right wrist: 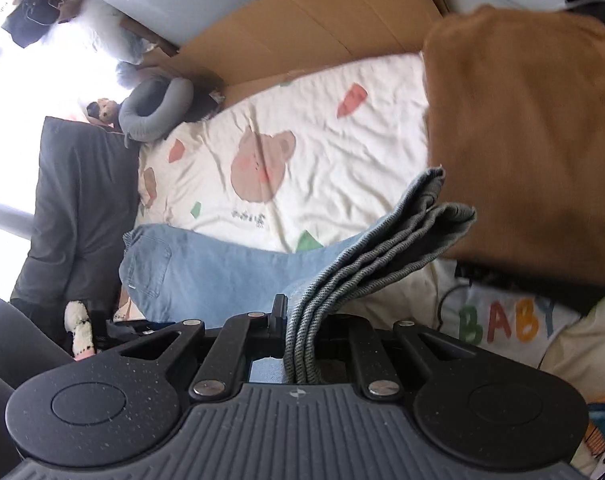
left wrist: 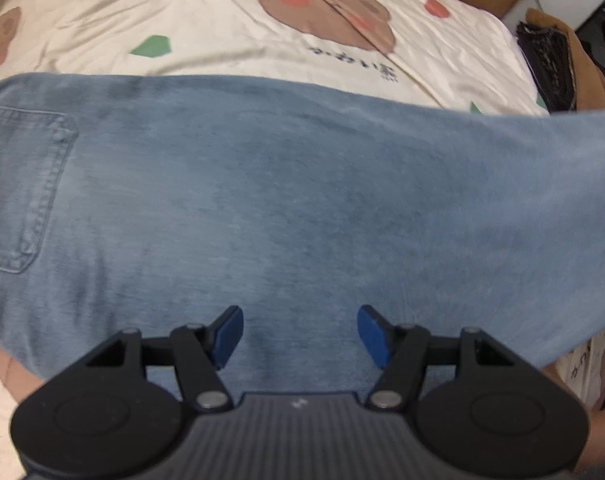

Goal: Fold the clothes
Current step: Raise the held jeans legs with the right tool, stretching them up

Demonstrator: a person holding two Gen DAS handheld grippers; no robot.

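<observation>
Blue denim jeans lie spread across the bed. Right hand-held gripper is clamped on the stacked leg hems, lifted clear. Left hand-held gripper hovers agape above mid-leg, holding nothing. Step: folding legs over. Next likely needs hems carried toward the pocket end.

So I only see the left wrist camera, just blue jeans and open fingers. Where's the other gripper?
Observer: The right gripper is shut on the jeans, pinching the stacked leg ends.
Operator: Are the jeans flat?
Observer: No, the pinched end is lifted off the bedsheet; the pocket end lies on it.
Operator: Anything else nearby?
Observer: A brown garment beside the leg ends, and a gray neck pillow at the bed's far end.
</observation>
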